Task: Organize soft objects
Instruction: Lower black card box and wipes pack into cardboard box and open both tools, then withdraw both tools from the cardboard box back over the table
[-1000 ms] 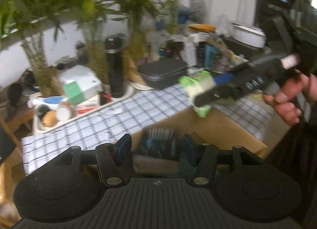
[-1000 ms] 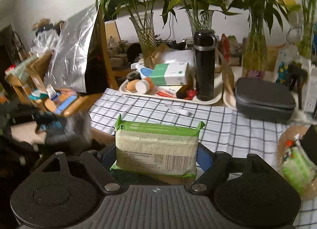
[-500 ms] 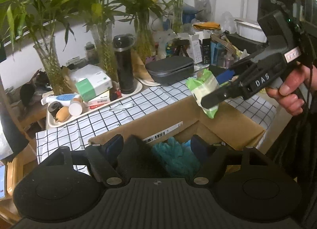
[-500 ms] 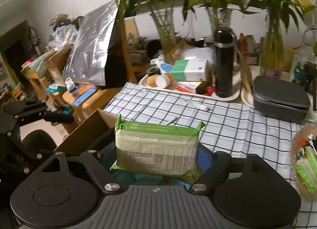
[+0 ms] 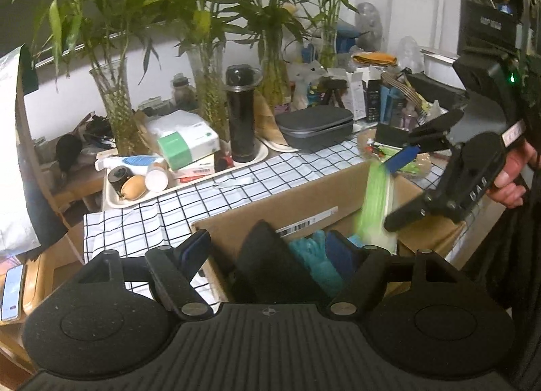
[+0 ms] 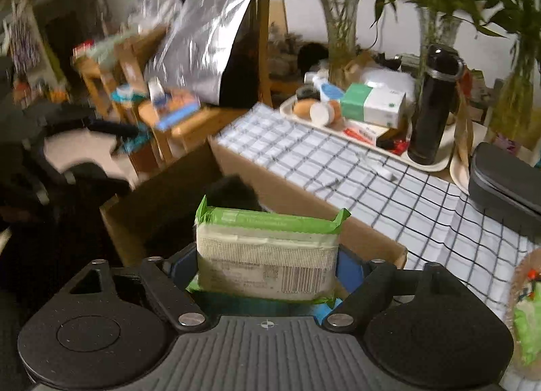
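The right gripper (image 6: 267, 269) is opening; the green pack (image 6: 267, 255) sits between its jaws, above the cardboard box (image 5: 304, 201) at lower middle. The left gripper (image 5: 270, 252) is spread and empty. A black bottle (image 5: 240, 113) stands behind.

dim indoor light, brightest on the far white wall. both views bulge at the edges. the right wrist view smears with motion on its left side; the green packet (image 5: 373, 208) streaks in the left wrist view.
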Demonstrator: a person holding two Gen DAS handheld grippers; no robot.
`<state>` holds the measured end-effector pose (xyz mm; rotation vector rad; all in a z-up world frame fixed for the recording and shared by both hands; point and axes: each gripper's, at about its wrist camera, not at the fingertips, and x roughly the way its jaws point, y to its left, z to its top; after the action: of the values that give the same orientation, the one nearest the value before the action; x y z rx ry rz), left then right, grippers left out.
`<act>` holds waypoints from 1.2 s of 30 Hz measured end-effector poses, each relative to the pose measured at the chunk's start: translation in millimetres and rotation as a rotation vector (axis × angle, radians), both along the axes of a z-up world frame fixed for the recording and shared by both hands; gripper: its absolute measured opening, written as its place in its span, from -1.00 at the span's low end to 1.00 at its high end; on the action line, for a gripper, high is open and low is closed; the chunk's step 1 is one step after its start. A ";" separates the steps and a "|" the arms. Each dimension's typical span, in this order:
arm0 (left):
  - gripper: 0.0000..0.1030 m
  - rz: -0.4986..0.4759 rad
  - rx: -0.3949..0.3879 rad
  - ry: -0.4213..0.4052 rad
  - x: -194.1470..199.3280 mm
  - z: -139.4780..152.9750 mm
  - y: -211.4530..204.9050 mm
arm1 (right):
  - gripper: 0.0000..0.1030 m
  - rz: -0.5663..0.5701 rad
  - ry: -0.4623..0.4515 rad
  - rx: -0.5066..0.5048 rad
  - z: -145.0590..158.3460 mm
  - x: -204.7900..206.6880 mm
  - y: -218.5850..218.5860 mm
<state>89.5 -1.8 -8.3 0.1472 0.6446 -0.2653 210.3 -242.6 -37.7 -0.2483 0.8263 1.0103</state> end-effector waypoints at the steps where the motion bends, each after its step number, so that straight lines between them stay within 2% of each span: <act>1: 0.44 0.007 -0.004 0.001 -0.3 -0.1 2.0 | 0.88 0.006 -0.007 -0.015 -1.4 -1.0 2.9; 6: 0.44 0.035 -0.026 0.006 -0.1 -0.9 10.4 | 1.00 0.036 -0.029 -0.018 -2.5 -5.6 9.4; 14: 0.44 0.050 -0.034 0.015 -1.4 -3.0 14.5 | 1.00 0.005 -0.062 -0.042 -4.2 -1.1 15.3; 24: 0.44 0.064 -0.044 0.014 -1.0 -2.9 14.7 | 1.00 -0.054 -0.047 -0.021 -3.5 7.7 10.1; 36: 0.44 0.078 -0.050 0.004 1.5 -1.3 15.4 | 1.00 -0.138 -0.150 -0.035 -3.1 8.8 7.2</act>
<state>91.0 13.6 -9.6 0.0731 0.6458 -0.2065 219.1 -235.4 -40.8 -0.2899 0.7152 0.8382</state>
